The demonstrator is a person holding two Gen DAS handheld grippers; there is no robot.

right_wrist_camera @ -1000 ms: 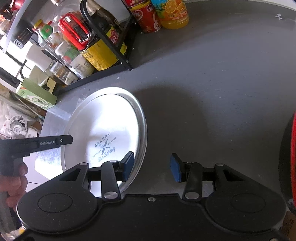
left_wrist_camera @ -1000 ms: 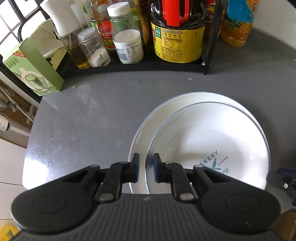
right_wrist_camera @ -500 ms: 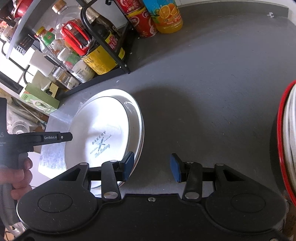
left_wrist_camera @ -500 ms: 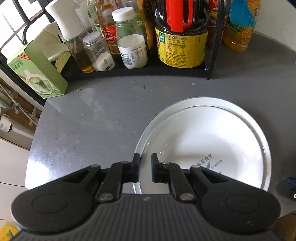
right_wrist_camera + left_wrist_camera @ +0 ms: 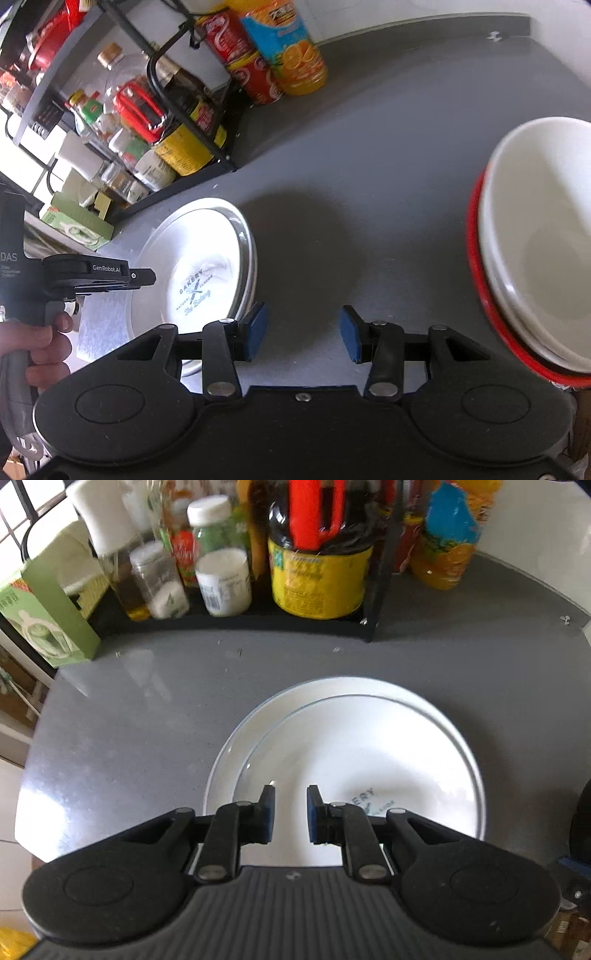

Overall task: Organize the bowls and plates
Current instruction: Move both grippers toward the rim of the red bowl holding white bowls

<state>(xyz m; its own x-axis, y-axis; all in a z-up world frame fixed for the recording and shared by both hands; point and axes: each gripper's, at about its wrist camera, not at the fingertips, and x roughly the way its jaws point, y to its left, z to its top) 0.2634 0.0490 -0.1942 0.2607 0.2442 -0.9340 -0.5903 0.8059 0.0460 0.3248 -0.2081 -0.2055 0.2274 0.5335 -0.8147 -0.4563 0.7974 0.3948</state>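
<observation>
In the left wrist view, the left gripper (image 5: pixel 289 814) fills the bottom of the frame, its blue-padded fingers parted by a modest gap with nothing between them. They hover over the near edge of the white plate (image 5: pixel 354 753), which sits nested on a larger plate (image 5: pixel 236 734) at centre frame; the offset leaves a crescent of the lower rim showing on the left side. The stack reads as a deliberate gathering of like pieces, so the plates part of the task looks largely done. Beyond the stack lies bare grey countertop (image 5: pixel 147 716), and across the top of the frame a black rack (image 5: pixel 373 590) holds bottles and jars, with an orange drink bottle (image 5: pixel 447 542) at upper right and a green box (image 5: pixel 48 624) at the left edge.

In the right wrist view, the right gripper (image 5: pixel 302 334) at lower centre stands wide open and empty above bare counter. The plate stack lies just to its left at mid-frame, the left fingertip close to its rim. At the right edge, a white bowl (image 5: pixel 539 236) rests inside a red-rimmed bowl (image 5: pixel 480 291), well apart from the plates. At lower left, a hand (image 5: pixel 40 343) grips the other tool's handle. Judging by its open stance and position between the two stacks, the right gripper seems free for whatever dish needs moving.
</observation>
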